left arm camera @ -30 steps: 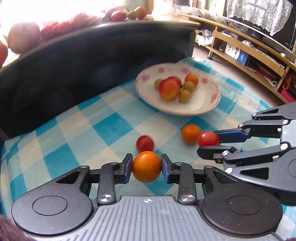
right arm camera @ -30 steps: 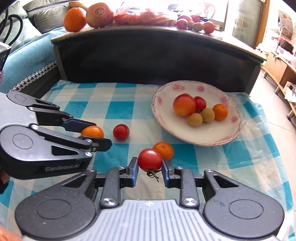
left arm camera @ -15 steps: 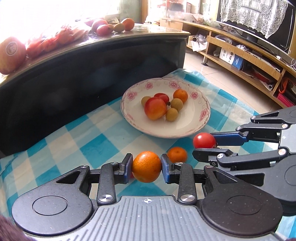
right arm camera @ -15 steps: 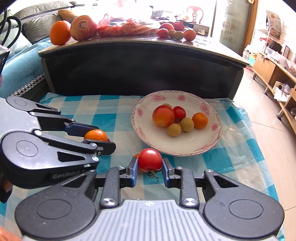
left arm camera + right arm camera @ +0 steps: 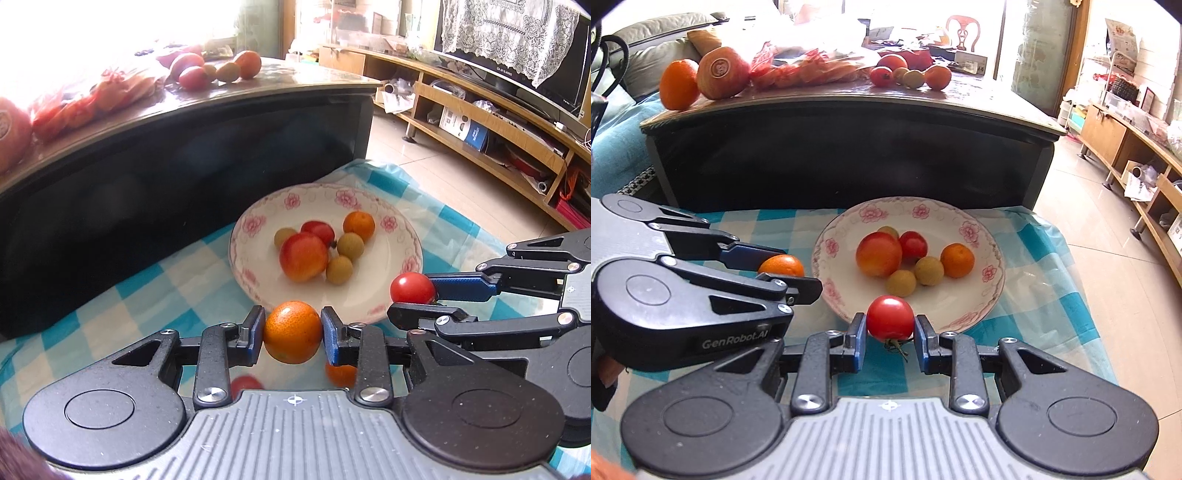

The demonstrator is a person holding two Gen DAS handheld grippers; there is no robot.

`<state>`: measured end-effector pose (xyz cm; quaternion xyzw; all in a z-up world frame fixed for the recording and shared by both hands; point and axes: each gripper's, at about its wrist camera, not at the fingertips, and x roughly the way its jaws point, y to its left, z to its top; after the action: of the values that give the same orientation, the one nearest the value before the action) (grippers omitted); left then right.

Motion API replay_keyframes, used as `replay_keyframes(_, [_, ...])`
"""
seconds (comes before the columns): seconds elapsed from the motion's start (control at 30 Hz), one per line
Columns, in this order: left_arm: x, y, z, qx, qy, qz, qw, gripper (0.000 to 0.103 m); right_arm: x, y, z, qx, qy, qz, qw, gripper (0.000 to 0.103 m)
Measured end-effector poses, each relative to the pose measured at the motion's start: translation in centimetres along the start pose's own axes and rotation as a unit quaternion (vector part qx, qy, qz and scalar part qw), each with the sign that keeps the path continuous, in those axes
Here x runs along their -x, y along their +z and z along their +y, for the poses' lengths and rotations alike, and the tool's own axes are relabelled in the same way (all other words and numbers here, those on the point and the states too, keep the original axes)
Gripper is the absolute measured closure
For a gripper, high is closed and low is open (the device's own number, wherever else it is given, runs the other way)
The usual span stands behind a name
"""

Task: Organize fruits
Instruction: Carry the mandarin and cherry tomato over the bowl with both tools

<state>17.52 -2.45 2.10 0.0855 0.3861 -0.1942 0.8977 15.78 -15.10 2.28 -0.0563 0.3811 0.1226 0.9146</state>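
Carrying step: left tool grips an orange, right tool a tomato — both near the plate rim ahead; next, release over it.

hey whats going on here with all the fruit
A person is moving fruit onto a flowered plate with two handheld grippers. The left gripper grips a small orange; the right gripper grips a red tomato. Both are at the plate's near rim, not yet released. Six fruits already sit on the plate.
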Motion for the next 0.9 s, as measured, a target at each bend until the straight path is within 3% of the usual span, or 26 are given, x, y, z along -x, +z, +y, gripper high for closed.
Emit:
replay_keyframes(0.4, [-3.3, 2.1, -0.5, -0.010, 0.001, 0.004, 0.9999, 0.062, -2.8, 1.3, -2.4, -0.009, -0.008, 0.005, 1.000, 0.072])
replay_keyframes(0.9, [-5.7, 2.5, 0.0, 0.001, 0.004, 0.017, 0.9998, 0.064, -5.5, 1.6, -3.4, -0.008, -0.007, 0.016, 1.000, 0.072])
